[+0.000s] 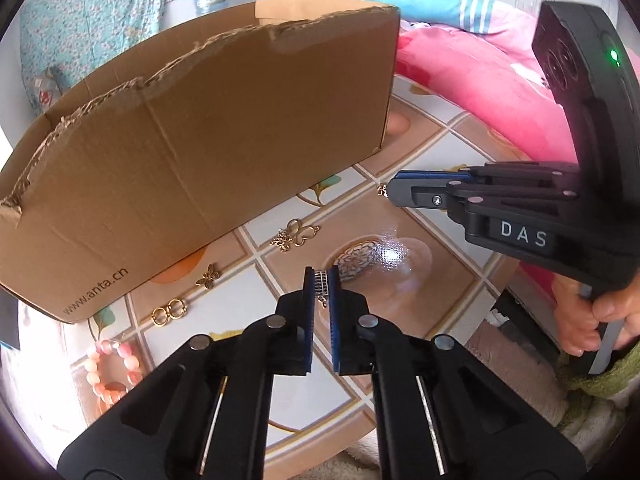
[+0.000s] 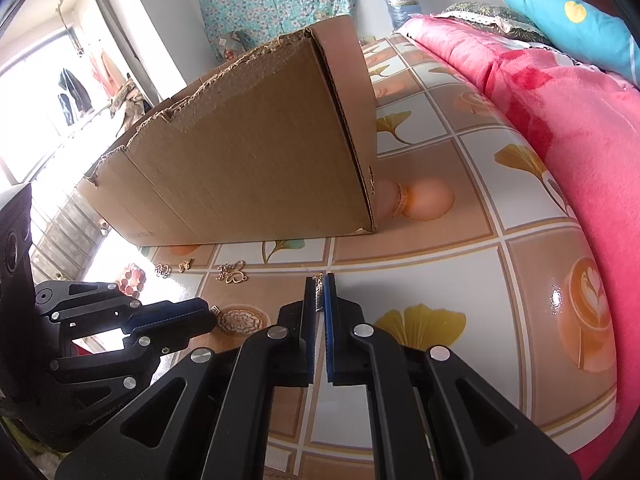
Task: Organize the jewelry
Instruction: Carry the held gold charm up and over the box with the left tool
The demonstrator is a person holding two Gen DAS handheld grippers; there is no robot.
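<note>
My left gripper [image 1: 322,277] is shut on a small silver ladder-like charm [image 1: 321,282] just above the tiled tablecloth. In the right wrist view the left gripper [image 2: 213,315] comes in from the left. My right gripper [image 2: 320,280] is shut on a thin gold piece [image 2: 319,292]; in the left wrist view the right gripper [image 1: 387,191] has a gold bit [image 1: 381,189] poking from its tip. Loose on the table lie a gold butterfly-and-flower piece [image 1: 296,234], a small gold butterfly [image 1: 208,278], gold linked rings [image 1: 170,312] and a pink bead bracelet [image 1: 112,368].
A large open cardboard box [image 1: 200,140] with torn top edges stands behind the jewelry. A pink blanket [image 2: 560,120] borders the table on the right. A person's hand [image 1: 580,320] grips the right gripper's handle. The table's near edge runs under my left gripper.
</note>
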